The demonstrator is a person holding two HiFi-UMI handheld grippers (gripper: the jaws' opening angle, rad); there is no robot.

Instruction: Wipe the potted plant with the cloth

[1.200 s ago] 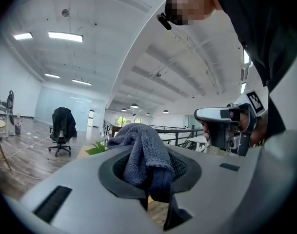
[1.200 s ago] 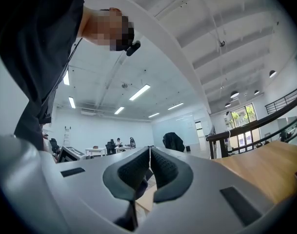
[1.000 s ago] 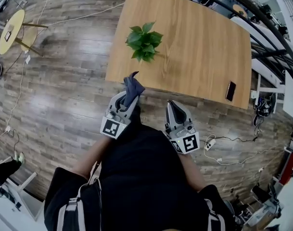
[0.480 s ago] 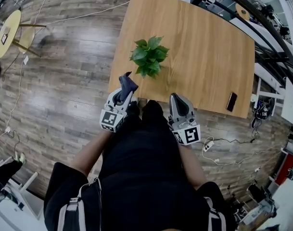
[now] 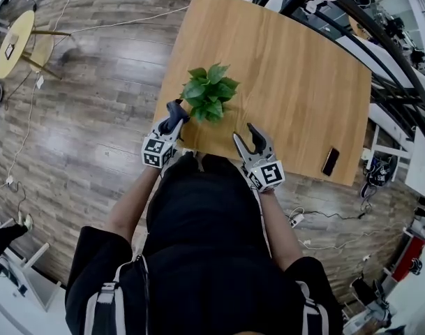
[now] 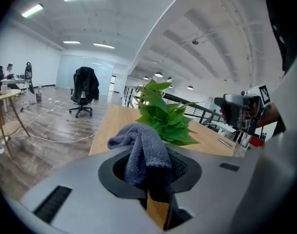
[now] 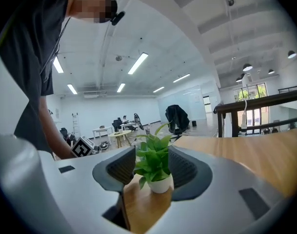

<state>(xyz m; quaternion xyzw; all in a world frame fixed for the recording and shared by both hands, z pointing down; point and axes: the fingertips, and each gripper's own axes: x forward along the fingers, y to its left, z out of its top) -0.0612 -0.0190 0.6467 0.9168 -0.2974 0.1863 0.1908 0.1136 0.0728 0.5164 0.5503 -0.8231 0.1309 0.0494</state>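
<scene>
A small green potted plant (image 5: 209, 92) in a white pot (image 7: 160, 184) stands near the front edge of the wooden table (image 5: 296, 68). My left gripper (image 5: 174, 110) is shut on a grey-blue cloth (image 6: 141, 152) and sits just left of the plant, close to its leaves (image 6: 163, 116). My right gripper (image 5: 248, 139) hovers over the table's front edge to the right of the plant. Its jaws are opening and spread wide with nothing between them; the plant shows beyond the gap, some way ahead.
A black phone (image 5: 329, 162) lies near the table's front right corner. A dark railing (image 5: 379, 40) runs along the table's far right side. A yellow round side table (image 5: 15, 42) stands on the wood floor at far left. An office chair (image 6: 84, 89) is in the background.
Both grippers have moved forward and down from in front of the body to the table edge. The left one with the cloth is now beside the plant. The right gripper's jaws have opened.
</scene>
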